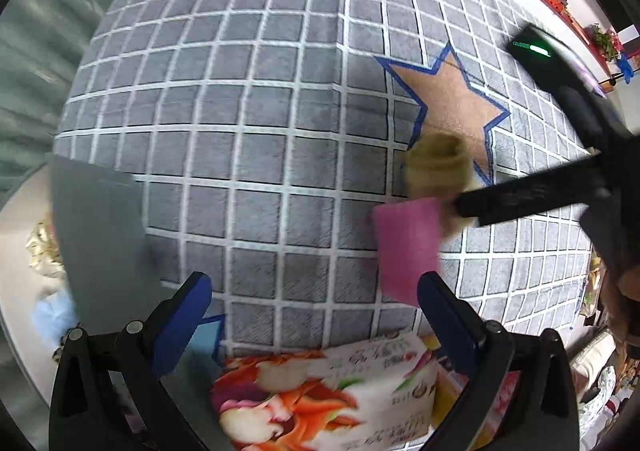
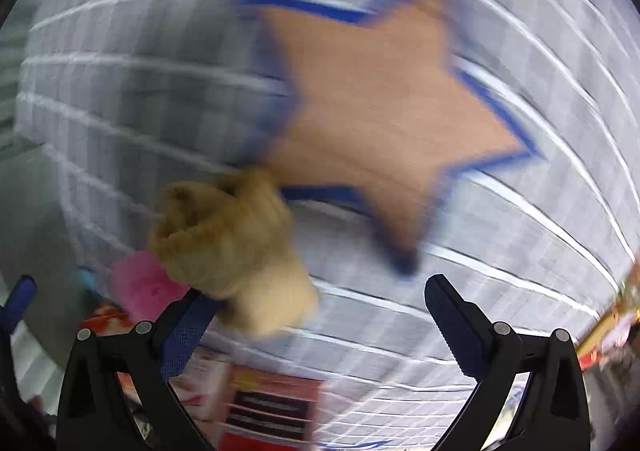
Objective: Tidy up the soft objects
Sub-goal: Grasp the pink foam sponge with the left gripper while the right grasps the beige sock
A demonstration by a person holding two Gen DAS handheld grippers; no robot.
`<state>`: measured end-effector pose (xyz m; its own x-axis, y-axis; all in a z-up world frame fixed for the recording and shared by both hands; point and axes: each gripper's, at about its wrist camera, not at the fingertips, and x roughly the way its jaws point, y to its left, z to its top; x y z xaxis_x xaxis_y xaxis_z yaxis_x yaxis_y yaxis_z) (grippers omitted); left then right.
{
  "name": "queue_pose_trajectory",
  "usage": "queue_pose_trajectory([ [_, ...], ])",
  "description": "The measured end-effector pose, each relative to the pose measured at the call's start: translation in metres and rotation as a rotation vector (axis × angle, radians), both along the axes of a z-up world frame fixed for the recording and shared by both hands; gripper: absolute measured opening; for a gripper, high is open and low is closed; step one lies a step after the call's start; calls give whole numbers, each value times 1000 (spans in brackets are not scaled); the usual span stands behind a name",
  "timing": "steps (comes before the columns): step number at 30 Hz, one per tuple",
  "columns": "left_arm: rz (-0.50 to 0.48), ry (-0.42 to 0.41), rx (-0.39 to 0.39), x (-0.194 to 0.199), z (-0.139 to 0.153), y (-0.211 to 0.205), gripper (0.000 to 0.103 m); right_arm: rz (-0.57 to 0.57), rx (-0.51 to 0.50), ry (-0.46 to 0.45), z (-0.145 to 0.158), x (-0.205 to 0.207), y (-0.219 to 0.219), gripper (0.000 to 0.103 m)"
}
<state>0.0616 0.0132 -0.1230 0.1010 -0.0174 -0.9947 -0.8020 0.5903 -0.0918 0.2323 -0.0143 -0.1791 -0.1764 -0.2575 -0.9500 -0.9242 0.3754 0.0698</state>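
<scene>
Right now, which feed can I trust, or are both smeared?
Left wrist: mostly sharp; the grid mat bulges from fisheye, and only the pink cloth, tan plush and right gripper blur. Right wrist: heavy motion streaks across the mat and brown star; the plush is soft, and only the gripper's own fingers are crisp.

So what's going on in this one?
A person is sorting soft things on a grey grid rug with two handheld tongs. The right tongs are open and blurred with motion, a tan plush against one finger. A pink cloth lies nearby. The left tongs hang open above a floral packet.
</scene>
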Motion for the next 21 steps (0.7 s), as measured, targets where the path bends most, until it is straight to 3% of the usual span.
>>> queue_pose_trajectory([
  [4, -6, 11, -13, 12, -8, 0, 103, -109, -6, -35, -2, 44, -36, 102],
  [10, -53, 17, -13, 23, -3, -7, 103, -252, 167, 100, 22, 65, -56, 102],
  [14, -57, 24, 3, 31, 2, -14, 103, -226, 237, 195, 30, 46, -35, 102],
  [17, -44, 32, -6, 30, 3, -12, 103, -150, 215, 218, 18, 21, -14, 102],
  [21, -49, 25, -14, 26, 3, -7, 103, -32, 138, 46, 0, 13, -8, 102],
])
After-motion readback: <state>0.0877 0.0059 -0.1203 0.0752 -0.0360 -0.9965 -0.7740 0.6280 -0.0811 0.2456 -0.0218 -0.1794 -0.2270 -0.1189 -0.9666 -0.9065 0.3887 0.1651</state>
